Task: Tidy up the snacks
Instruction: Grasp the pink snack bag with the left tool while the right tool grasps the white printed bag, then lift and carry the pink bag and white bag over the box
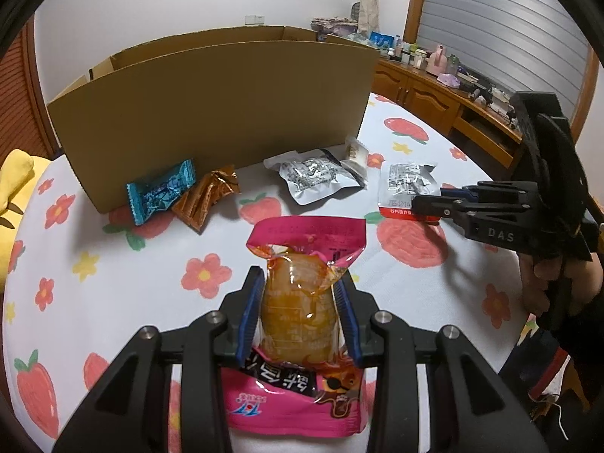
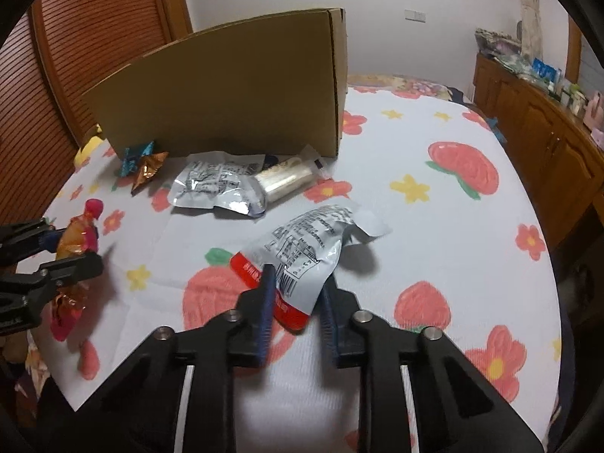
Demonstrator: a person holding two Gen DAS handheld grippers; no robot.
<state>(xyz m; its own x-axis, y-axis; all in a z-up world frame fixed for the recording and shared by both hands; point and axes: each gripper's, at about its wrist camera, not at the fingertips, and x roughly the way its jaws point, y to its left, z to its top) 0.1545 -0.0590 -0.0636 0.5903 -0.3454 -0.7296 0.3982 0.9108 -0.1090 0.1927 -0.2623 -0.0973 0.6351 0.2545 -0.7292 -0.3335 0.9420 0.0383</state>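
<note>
My left gripper (image 1: 298,287) is shut on a pink snack pack (image 1: 302,302) with an orange clear window, held above the bed; the pack also shows in the right wrist view (image 2: 77,241). My right gripper (image 2: 296,283) is shut on the red-edged end of a silver snack pouch (image 2: 305,249), which also shows in the left wrist view (image 1: 406,185). An open cardboard box (image 1: 211,105) stands behind the snacks. A blue candy (image 1: 162,190) and an orange candy (image 1: 207,198) lie at its base. Another silver pouch (image 1: 317,177) and a small pale roll pack (image 2: 287,177) lie near it.
The bed has a white cover with strawberries and flowers (image 1: 113,283). A yellow plush (image 1: 15,204) lies at the left edge. A wooden cabinet (image 1: 434,94) with clutter on top runs along the right wall. A wooden slatted door (image 2: 94,30) stands behind the box.
</note>
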